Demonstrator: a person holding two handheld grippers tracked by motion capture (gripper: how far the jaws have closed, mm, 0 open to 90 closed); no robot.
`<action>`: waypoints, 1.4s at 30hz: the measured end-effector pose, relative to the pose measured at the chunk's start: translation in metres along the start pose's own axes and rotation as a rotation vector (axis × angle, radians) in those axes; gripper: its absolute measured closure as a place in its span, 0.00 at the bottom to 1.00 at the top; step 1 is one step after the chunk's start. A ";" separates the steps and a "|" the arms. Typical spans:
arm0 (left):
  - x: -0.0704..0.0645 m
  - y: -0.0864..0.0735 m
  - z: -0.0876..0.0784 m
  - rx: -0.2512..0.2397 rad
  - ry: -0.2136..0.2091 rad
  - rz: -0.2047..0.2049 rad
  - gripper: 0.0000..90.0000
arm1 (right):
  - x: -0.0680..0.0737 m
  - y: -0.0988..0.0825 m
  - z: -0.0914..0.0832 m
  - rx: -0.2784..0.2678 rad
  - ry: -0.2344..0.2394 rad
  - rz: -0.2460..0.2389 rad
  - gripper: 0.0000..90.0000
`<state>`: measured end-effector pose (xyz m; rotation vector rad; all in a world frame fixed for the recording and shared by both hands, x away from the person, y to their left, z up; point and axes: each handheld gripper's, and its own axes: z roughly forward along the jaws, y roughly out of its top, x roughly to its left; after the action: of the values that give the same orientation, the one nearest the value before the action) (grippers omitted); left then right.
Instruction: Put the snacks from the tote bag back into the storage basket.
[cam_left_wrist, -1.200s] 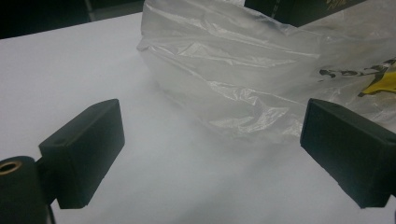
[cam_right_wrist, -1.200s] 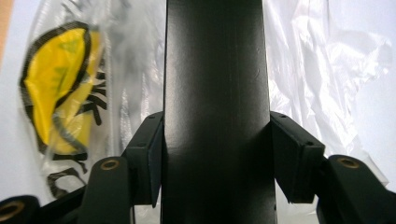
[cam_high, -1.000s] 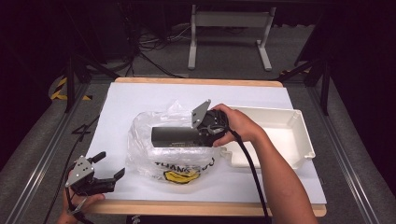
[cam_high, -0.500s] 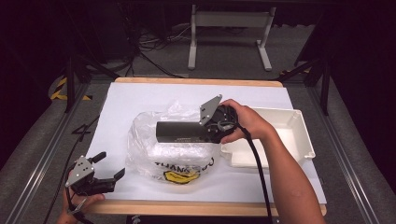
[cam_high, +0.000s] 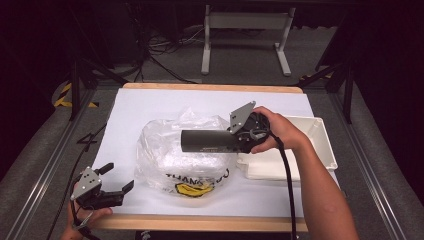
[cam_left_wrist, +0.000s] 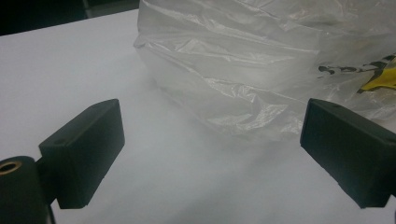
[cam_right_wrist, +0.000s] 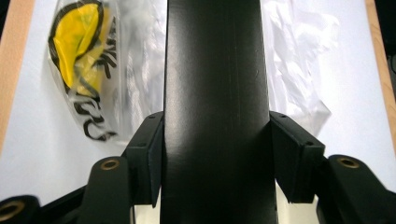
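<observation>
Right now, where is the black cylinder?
In the high view, the black cylinder lies level in the right gripper, above the clear plastic bag, left of the white tray.

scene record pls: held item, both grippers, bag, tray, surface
held item: long dark cylindrical tube, level above the bag
right gripper: shut on the tube, jaws clamp both sides
left gripper: open, near table's front edge, apart from the bag
bag: clear crinkled plastic bag with yellow and black print, lying on the sheet
tray: white rectangular plastic tray, right of the bag
surface: white sheet on wooden-edged table
</observation>
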<state>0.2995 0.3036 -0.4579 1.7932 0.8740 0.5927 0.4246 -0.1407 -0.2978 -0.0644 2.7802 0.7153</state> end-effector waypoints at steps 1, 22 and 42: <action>0.000 0.000 0.000 0.000 0.000 0.000 0.08 | 0.000 -0.003 -0.002 -0.002 -0.001 0.002 0.48; 0.003 0.001 -0.004 -0.018 0.014 -0.007 0.08 | 0.008 -0.053 -0.034 0.010 -0.036 0.063 0.47; 0.002 0.003 -0.005 -0.029 0.017 -0.012 0.08 | 0.013 -0.098 -0.061 0.025 -0.069 0.123 0.47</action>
<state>0.2976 0.3072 -0.4537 1.7585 0.8824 0.6107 0.4073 -0.2553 -0.2954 0.1354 2.7447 0.6977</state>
